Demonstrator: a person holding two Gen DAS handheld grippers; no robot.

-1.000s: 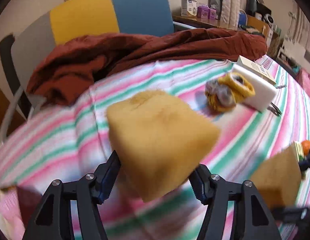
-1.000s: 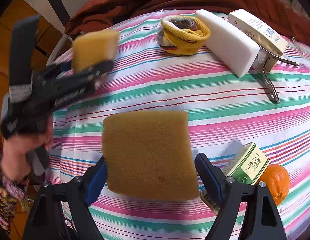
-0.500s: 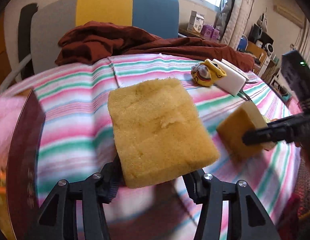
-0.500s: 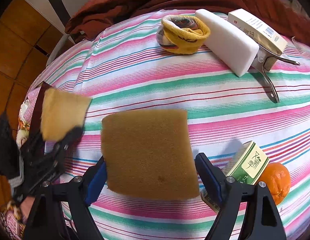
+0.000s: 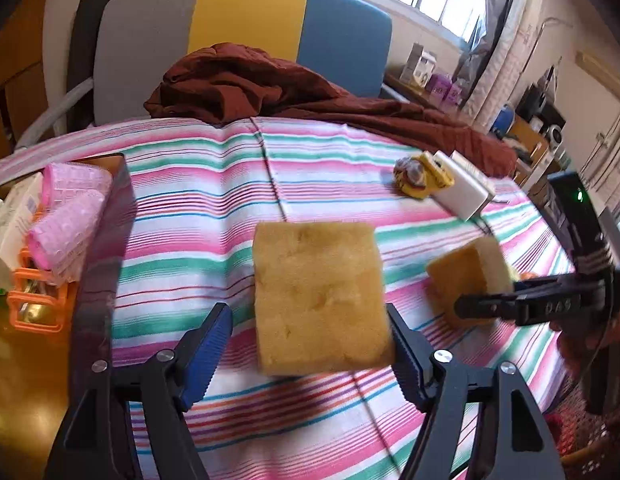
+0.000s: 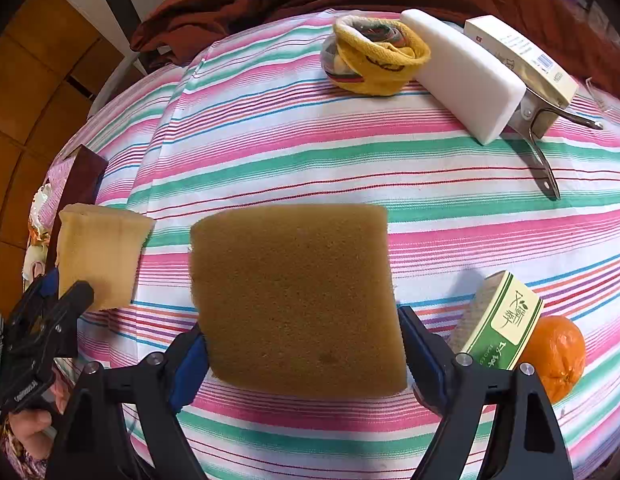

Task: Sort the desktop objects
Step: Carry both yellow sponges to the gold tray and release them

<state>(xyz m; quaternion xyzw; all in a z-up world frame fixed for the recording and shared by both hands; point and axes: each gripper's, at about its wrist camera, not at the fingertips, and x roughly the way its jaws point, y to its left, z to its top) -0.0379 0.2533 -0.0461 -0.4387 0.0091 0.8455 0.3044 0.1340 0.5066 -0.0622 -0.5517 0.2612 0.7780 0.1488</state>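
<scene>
In the left wrist view a yellow sponge sits between the fingers of my left gripper. Its jaws are opening: the left pad stands clear of the sponge and the right pad is still at its edge. The right wrist view shows that sponge and the left gripper at the far left, near the table's edge. My right gripper is shut on a second, darker yellow sponge, held above the striped tablecloth; it also shows as the right gripper with its sponge.
A dark brown box at the left holds pink hair rollers, orange clips and a white carton. Further back lie a yellow sock bundle, a white foam block, a cream box and metal tongs. A green box and an orange sit to the right.
My left gripper has swung left toward the brown box at the table's edge, and its jaws have spread away from the sponge. The right gripper and its sponge have stayed put.
</scene>
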